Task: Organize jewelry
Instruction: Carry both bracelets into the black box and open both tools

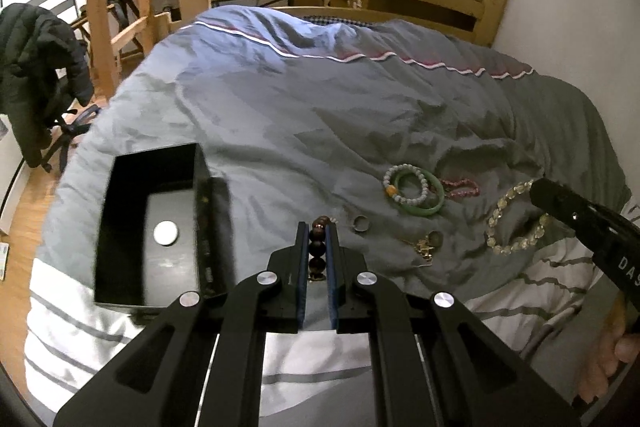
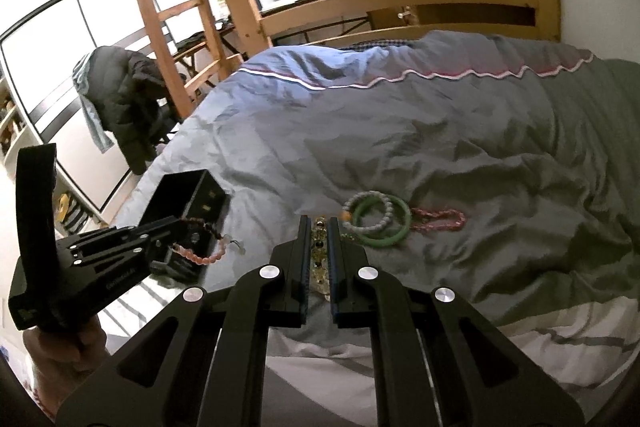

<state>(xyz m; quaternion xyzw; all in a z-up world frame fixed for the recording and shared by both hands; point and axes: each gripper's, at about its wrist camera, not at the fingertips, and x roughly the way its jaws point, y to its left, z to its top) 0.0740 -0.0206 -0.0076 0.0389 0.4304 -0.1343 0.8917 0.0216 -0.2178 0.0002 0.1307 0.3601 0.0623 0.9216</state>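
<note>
The left tool (image 1: 318, 227) is clenched on a dark brown bead bracelet (image 1: 318, 247), whose beads are seen stacked between the 2 blue-padded fingers; in the right wrist view the same bracelet (image 2: 208, 247) is seen hanging from the tool tip as a loop of dark and pinkish beads, just beside the black box (image 2: 188, 203). The right tool (image 2: 320, 227) is clenched on a clear yellowish bead bracelet (image 2: 320, 263), which is held between its fingers; in the left wrist view this bracelet (image 1: 514, 219) is seen as a loop over the grey duvet (image 1: 280, 115) at the tip of the right tool (image 1: 538, 189). The black box (image 1: 148, 223) is seen open on the bed, left of the left tool, with 1 round white disc (image 1: 165, 233) on its floor. The remaining jewelry is laid on the duvet between the 2 tools: a green bangle (image 1: 434, 203) overlapped by a pale bead bracelet (image 1: 404, 185), a pink bead bracelet (image 1: 460, 187) just beside them, a metal ring (image 1: 361, 224), and a gold-coloured chain piece (image 1: 426, 245) near the ring.
</note>
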